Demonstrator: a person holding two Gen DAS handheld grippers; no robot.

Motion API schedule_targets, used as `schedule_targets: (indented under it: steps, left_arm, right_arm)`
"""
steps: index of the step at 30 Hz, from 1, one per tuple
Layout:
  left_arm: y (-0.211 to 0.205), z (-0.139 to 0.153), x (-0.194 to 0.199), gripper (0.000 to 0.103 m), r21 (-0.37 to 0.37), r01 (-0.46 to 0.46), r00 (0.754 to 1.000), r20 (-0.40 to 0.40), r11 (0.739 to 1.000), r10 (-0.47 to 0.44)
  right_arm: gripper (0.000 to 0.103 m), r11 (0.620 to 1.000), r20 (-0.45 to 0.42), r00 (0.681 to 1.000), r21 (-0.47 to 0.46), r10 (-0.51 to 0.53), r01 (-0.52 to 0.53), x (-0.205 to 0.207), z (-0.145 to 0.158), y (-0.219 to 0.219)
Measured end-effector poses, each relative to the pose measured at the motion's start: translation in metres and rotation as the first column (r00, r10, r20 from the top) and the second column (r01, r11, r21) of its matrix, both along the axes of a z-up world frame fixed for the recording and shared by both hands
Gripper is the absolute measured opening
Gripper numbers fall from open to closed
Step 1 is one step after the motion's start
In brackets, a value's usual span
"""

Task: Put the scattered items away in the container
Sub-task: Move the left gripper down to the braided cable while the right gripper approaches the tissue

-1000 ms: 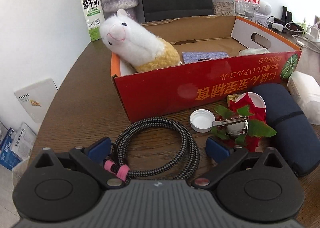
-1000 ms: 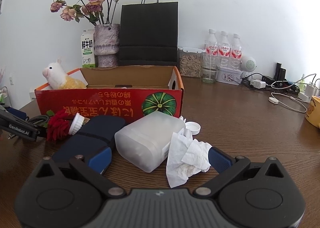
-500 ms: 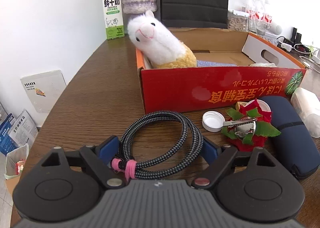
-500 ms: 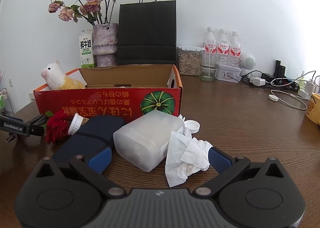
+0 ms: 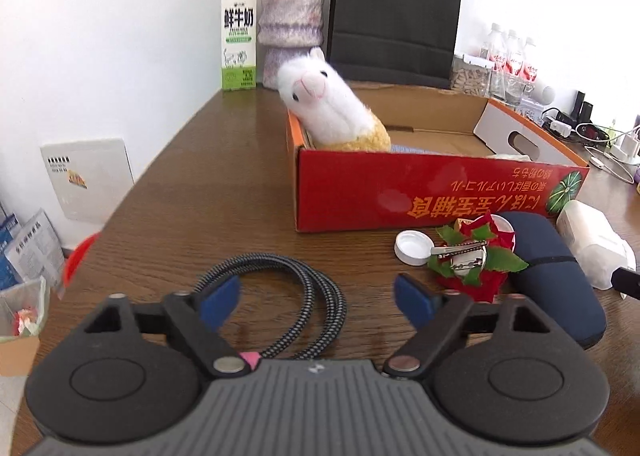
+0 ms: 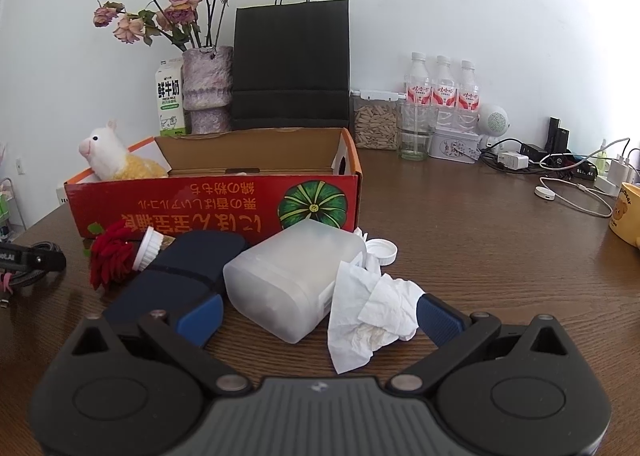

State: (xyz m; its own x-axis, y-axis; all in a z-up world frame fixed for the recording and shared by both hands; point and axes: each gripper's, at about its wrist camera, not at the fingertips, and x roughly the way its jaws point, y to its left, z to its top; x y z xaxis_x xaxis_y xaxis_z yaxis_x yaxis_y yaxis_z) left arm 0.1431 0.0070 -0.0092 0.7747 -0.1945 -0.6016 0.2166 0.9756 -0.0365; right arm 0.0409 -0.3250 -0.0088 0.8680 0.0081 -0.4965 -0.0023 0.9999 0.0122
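Left tongs [image 5: 316, 298]: spread wide, jaws just been opening; the cable [image 5: 280, 296] lies between them on the table [image 5: 192, 192], one loop under the left pad, not pinched, so likely lined up for a grab.
Right tongs [image 6: 318, 314]: released, low over the table, straddling the jug [image 6: 292, 276] and tissue [image 6: 372, 320]; nothing pressed.
Case [image 6: 180, 276]: flat beside the jug, touching it.
Rose [image 5: 476, 260]: against the case, cap [image 5: 412, 248] just beside.
Box [image 5: 420, 196]: open behind the clutter, well placed for short drops.
Plush [image 5: 332, 112]: already in the box, leaning on its left corner.
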Motion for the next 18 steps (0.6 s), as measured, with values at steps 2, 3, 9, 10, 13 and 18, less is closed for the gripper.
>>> schedule_targets:
  steps: [2,3,9,10,13,18]
  left_arm:
    - [0.003,0.003,-0.001,0.103,0.018,-0.005,1.0,0.007,1.0,0.005]
    - [0.005,0.004,-0.001,0.103,0.027,-0.005,1.0,0.008,1.0,0.005]
    - [0.004,0.0,0.015,0.103,0.143,-0.023,0.999,-0.021,0.989,0.027]
    - [0.004,-0.001,0.018,0.103,0.166,-0.021,0.999,-0.025,0.986,0.025]
    - [0.005,-0.009,0.029,0.103,0.176,0.039,0.994,-0.108,0.984,-0.02]
    - [0.013,-0.01,0.033,0.103,0.097,0.08,0.98,-0.192,0.992,-0.06]
  right_arm:
    - [0.103,1.0,0.0,1.0,-0.002,-0.001,0.001,0.0,0.0,0.0]
    - [0.103,1.0,-0.001,1.0,-0.003,-0.002,0.002,0.0,0.0,0.001]
    - [0.103,1.0,-0.005,1.0,-0.003,-0.004,0.004,0.001,0.0,0.0]
    - [0.103,1.0,-0.004,1.0,-0.002,-0.005,0.005,0.001,0.0,0.0]
    - [0.103,1.0,-0.004,1.0,0.002,-0.004,0.004,0.001,0.0,0.0]
    - [0.103,1.0,-0.005,1.0,0.009,-0.004,0.004,0.001,0.0,-0.002]
